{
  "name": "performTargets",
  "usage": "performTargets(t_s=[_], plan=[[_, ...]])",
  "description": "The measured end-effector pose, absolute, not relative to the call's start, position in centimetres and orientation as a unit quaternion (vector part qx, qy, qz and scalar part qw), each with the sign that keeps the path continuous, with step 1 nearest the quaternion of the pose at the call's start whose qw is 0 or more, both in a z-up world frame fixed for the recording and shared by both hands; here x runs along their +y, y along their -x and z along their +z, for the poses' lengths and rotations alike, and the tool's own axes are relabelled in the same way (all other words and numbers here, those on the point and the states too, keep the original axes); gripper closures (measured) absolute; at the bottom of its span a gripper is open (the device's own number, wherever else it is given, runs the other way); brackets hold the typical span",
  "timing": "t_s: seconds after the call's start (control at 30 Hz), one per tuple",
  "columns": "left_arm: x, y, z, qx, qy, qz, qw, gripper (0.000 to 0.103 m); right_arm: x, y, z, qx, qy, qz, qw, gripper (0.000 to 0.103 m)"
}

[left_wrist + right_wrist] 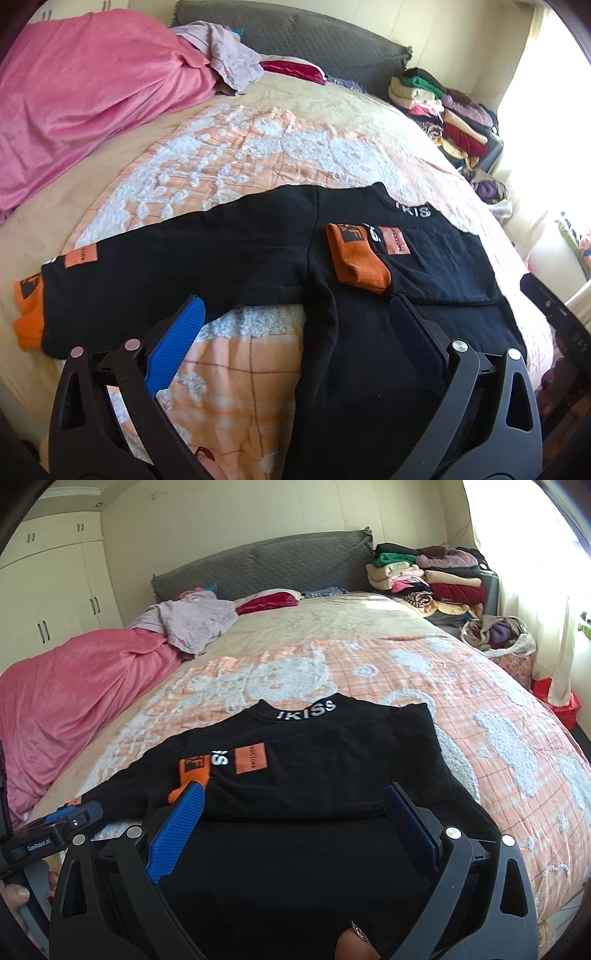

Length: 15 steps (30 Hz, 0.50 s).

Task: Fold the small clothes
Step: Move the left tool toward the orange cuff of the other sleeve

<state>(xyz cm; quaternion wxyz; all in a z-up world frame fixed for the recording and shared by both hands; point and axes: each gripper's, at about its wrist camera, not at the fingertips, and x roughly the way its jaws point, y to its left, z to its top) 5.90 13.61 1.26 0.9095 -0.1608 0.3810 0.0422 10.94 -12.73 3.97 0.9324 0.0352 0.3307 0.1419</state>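
black sweatshirt (317,775) | flat on bed just ahead of both tools, one sleeve folded in, other (155,254) outstretched | left gripper (295,343), right gripper (295,823) both spread, empty | risk: single-layer pinch drags folded sleeve loose (slack knit)

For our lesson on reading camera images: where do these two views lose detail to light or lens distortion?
Left wrist view: the window at upper right is blown out to white, and the fisheye bends the bed into a dome. Right wrist view: glare washes out the curtain on the right, the black sweater shows little fold detail, and dark vignetting fills the corners.
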Motion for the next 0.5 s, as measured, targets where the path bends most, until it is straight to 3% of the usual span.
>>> performTargets(t_s=[0.5], plan=[[18.2, -1.9, 2.2, 0.363, 0.181, 0.104, 0.908, 0.01, -8.4, -9.7, 5.4, 0.317, -0.01, 0.192, 0.929, 0.006]])
